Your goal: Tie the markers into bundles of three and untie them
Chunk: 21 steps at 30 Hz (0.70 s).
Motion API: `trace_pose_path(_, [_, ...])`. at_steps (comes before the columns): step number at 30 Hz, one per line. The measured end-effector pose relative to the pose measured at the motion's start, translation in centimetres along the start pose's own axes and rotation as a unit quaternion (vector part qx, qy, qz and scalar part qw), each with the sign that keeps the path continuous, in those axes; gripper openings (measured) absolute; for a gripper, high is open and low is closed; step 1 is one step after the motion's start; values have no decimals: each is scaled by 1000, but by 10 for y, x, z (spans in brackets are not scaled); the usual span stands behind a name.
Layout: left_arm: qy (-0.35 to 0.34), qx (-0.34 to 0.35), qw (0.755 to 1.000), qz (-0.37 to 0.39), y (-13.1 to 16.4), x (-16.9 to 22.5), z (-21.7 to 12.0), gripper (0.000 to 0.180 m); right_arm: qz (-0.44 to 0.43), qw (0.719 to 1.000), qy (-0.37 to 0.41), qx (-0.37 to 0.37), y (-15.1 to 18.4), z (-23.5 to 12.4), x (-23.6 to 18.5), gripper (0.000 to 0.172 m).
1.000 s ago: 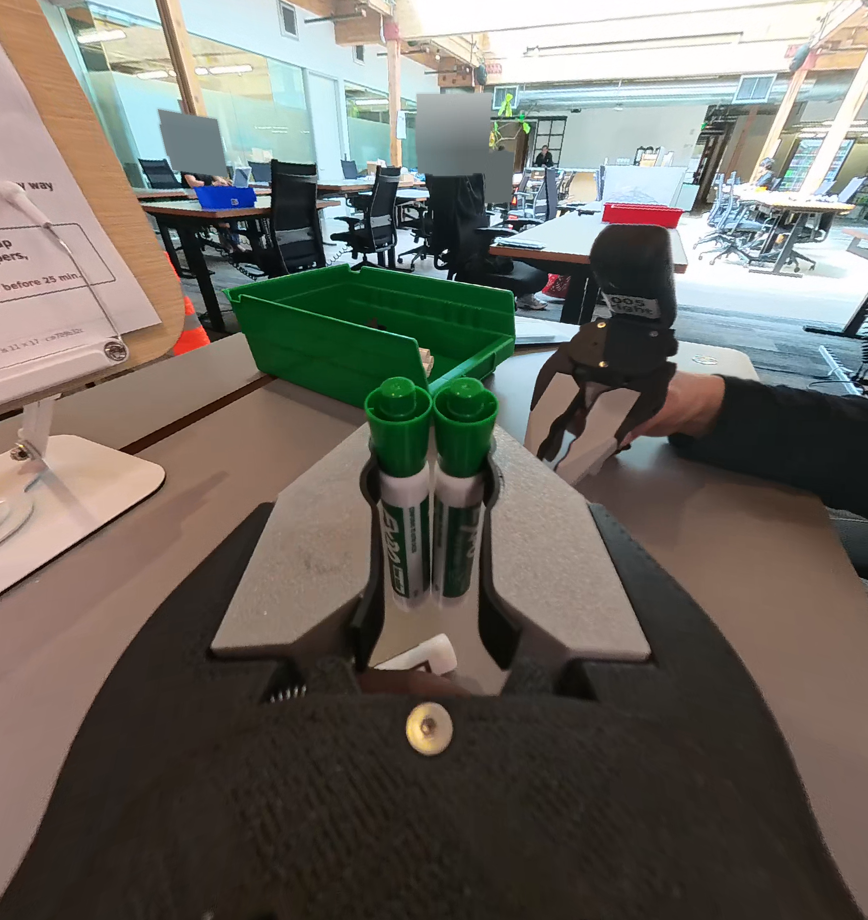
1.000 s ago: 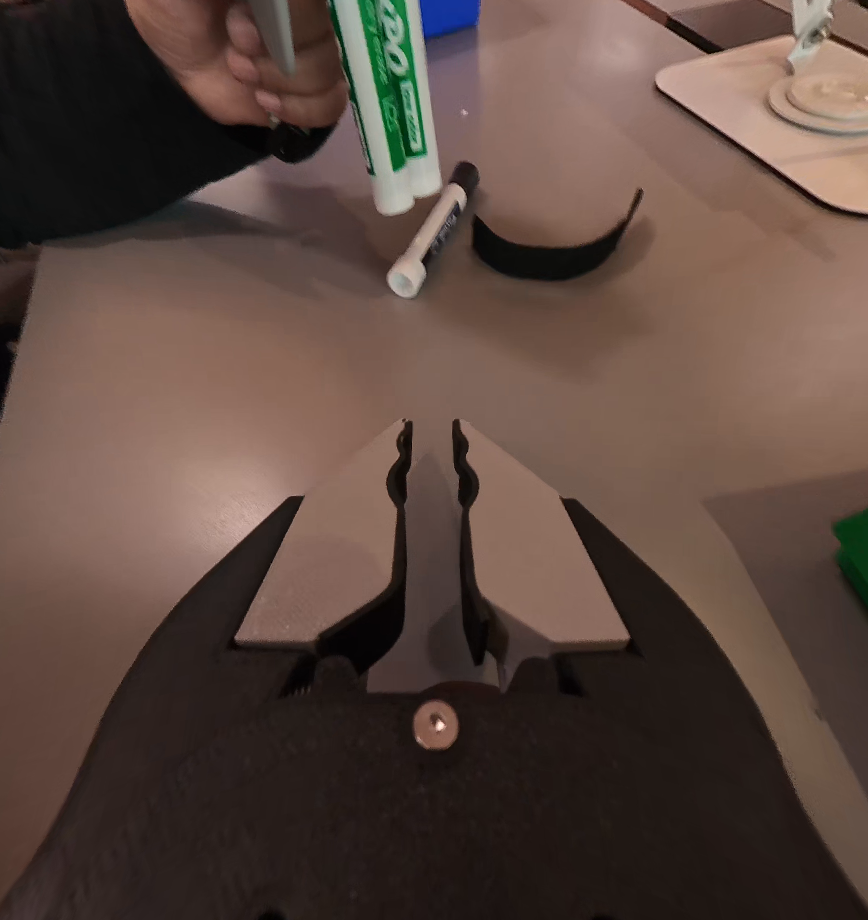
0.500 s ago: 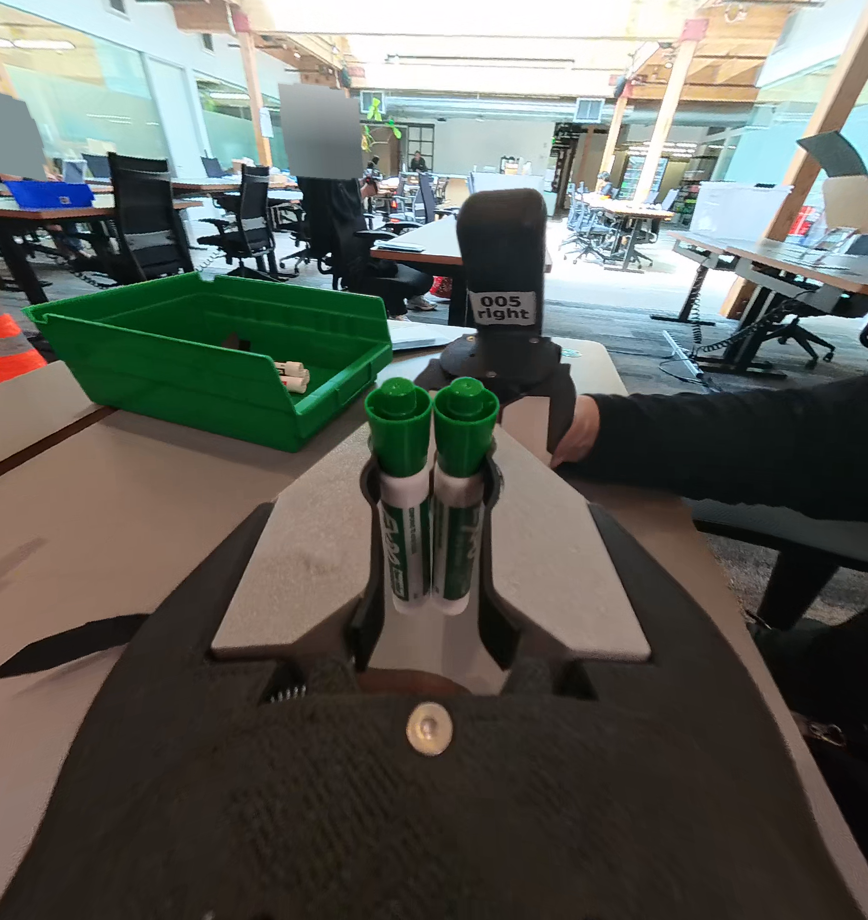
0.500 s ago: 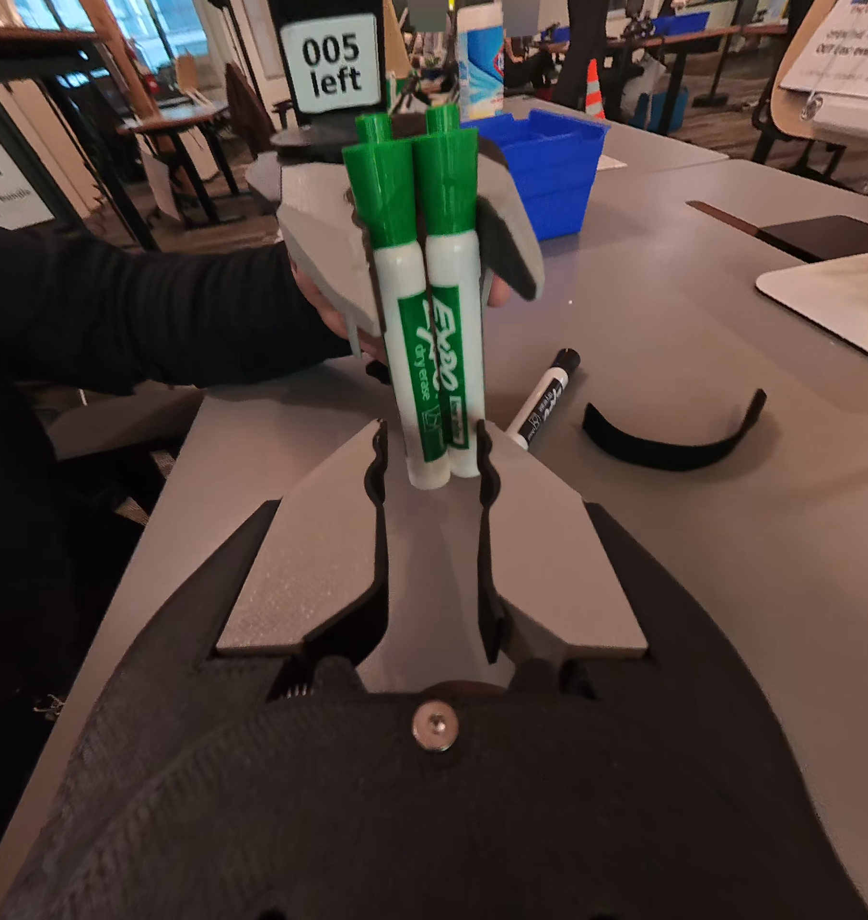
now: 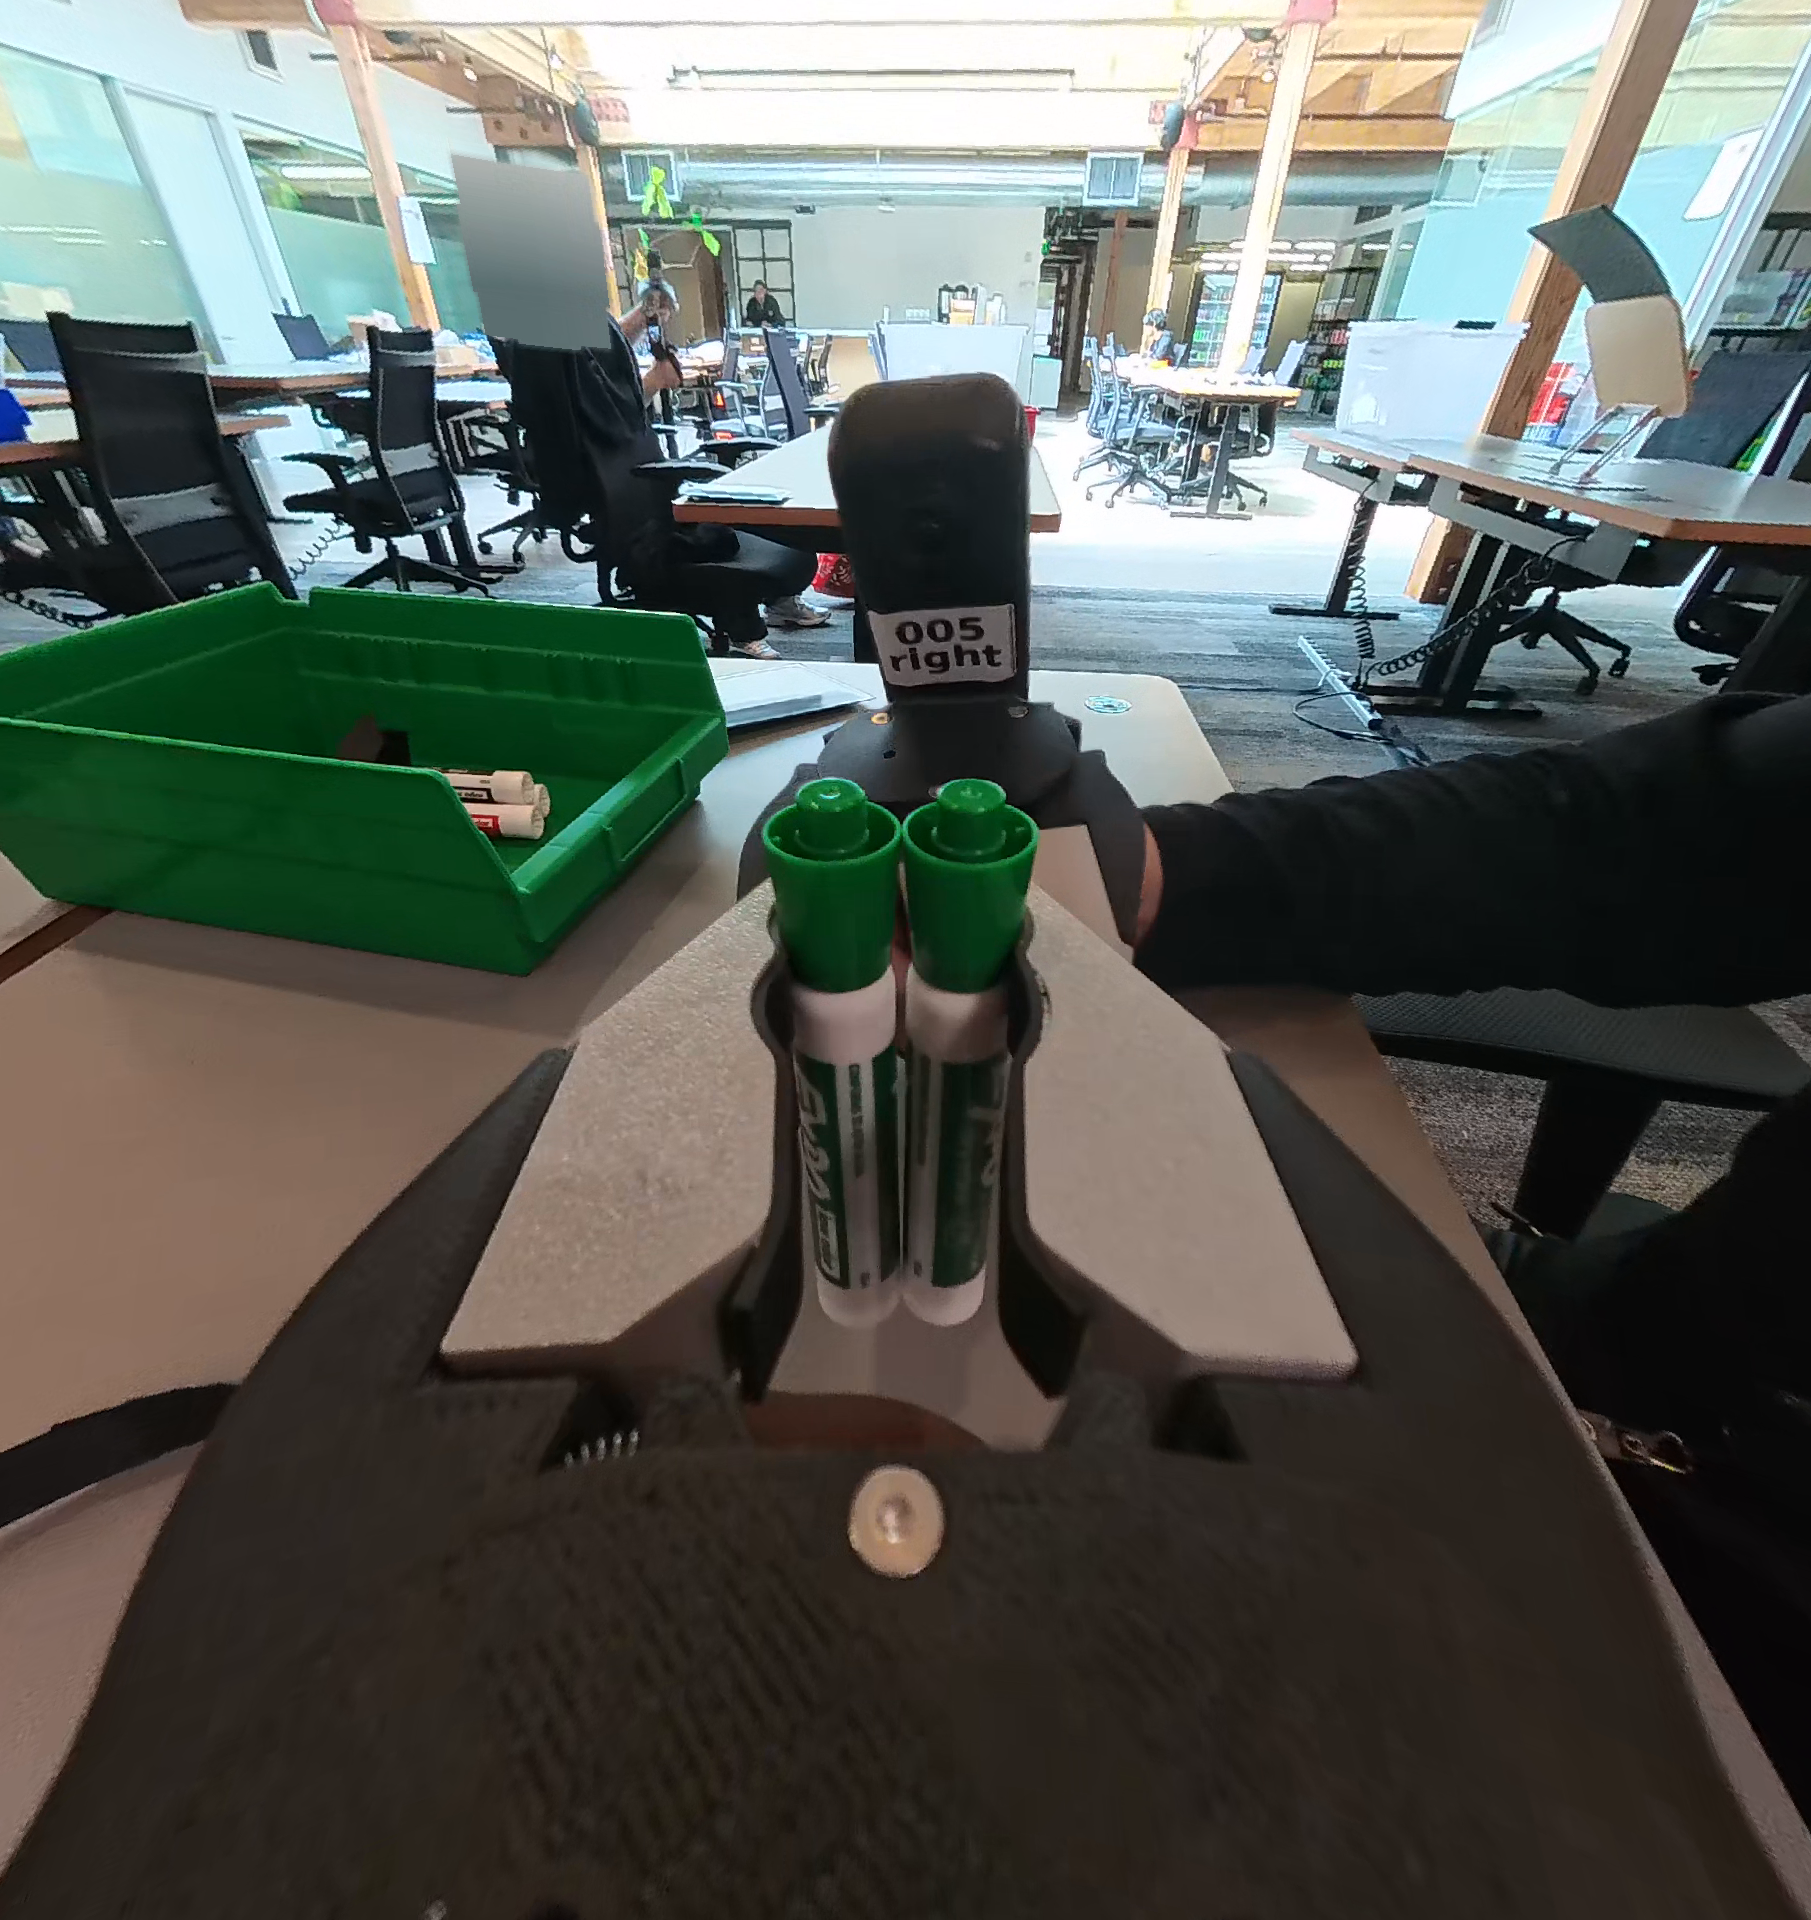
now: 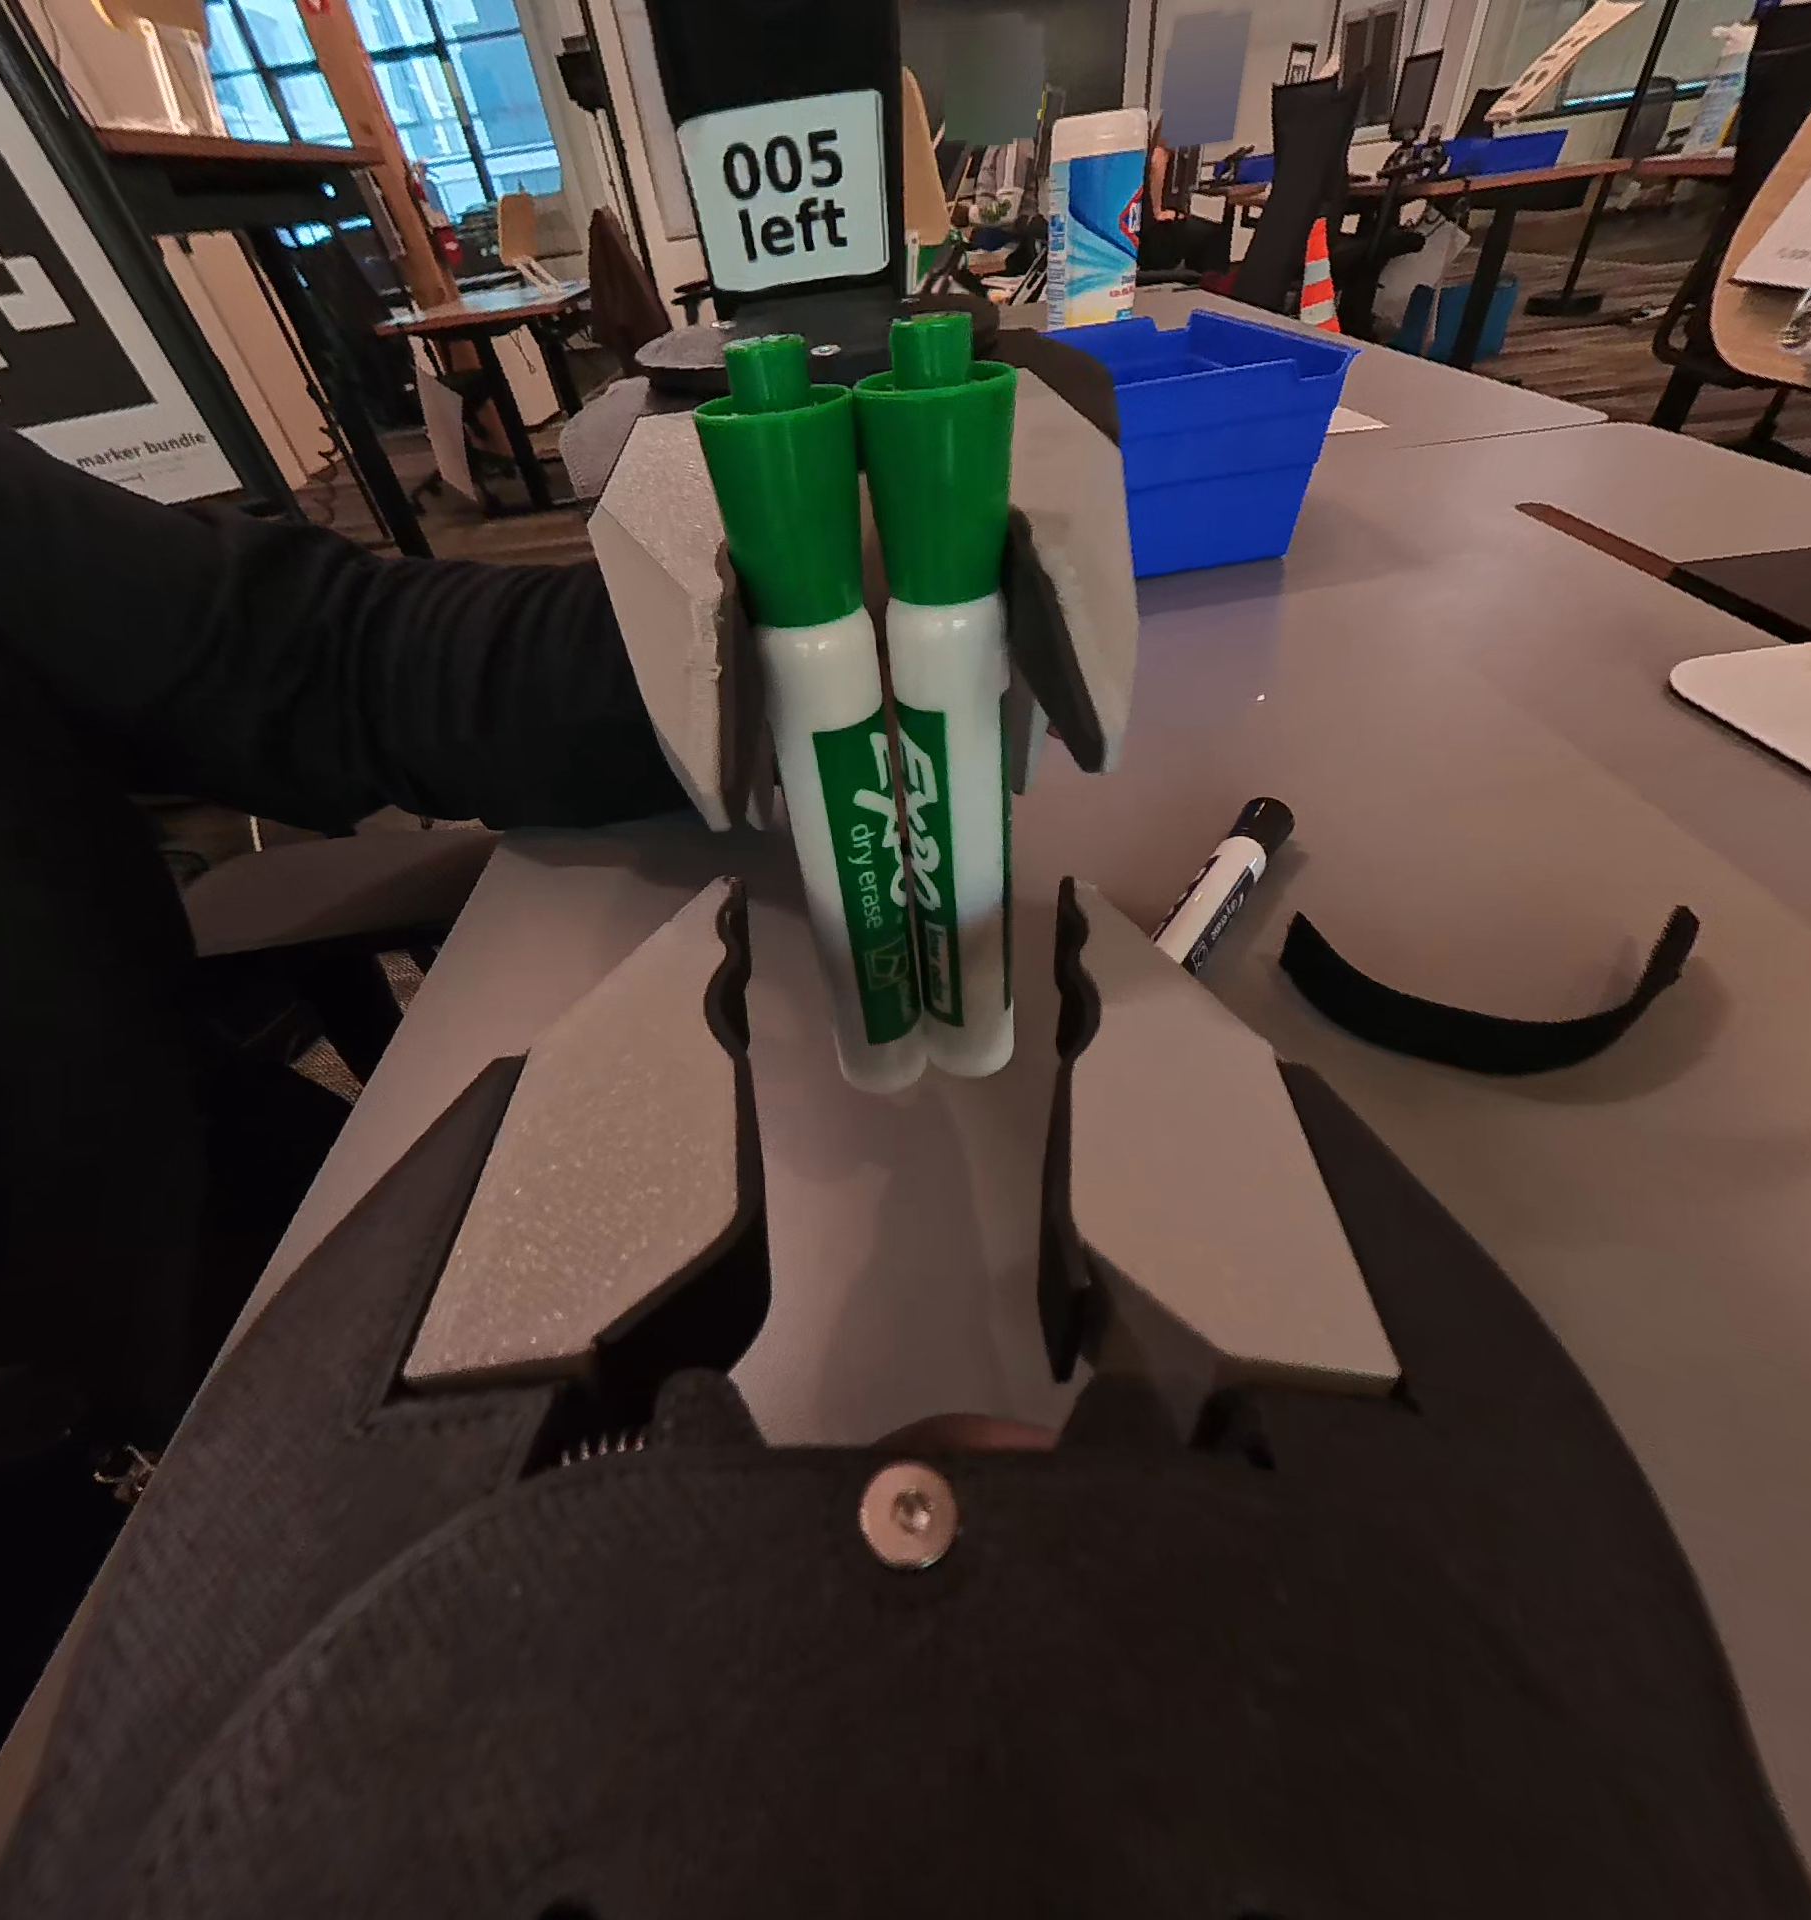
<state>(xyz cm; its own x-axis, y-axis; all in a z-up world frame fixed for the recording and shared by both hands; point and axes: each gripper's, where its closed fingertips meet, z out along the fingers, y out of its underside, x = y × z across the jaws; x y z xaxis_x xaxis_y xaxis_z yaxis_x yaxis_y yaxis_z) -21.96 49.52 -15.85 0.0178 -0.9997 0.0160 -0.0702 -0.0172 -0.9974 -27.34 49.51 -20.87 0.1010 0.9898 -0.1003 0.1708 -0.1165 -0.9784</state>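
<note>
Green-capped markers (image 5: pixel 896 1039), two side by side and upright, sit clamped in the left gripper (image 5: pixel 898 997) jaws; behind, a green bin (image 5: pixel 589 883) holds more markers on the table (image 5: pixel 205 1091)

Right wrist view: the right gripper (image 6: pixel 901 977) jaws stand apart around the markers' lower ends without touching; a black marker (image 6: pixel 1223 883) and strap (image 6: pixel 1452 1023) lie beside

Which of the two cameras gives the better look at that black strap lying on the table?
The right wrist view: the strap lies curved and fully visible beside the black marker. The left wrist view catches only a dark strip of it at the left edge, partly behind the left tool's body.
</note>
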Motion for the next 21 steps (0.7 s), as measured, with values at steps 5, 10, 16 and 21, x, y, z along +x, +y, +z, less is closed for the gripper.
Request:
trace_pose_path(5, [7,-4,1000,0,-2,2,2,37,-6,1000,-13,0,0,9,-5,56])
trace_pose_path(10, [17,-8,1000,-1,-4,6,5,37,-12,1000,-19,-3,1,15,-7,56])
trace_pose_path(16, [23,-18,1000,6,-2,10,9,37,-17,1000,-23,-3,0,18,-10,55])
trace_pose_path(21, [24,-17,1000,6,-3,11,10,36,-22,999,-25,-5,0,21,-12,53])
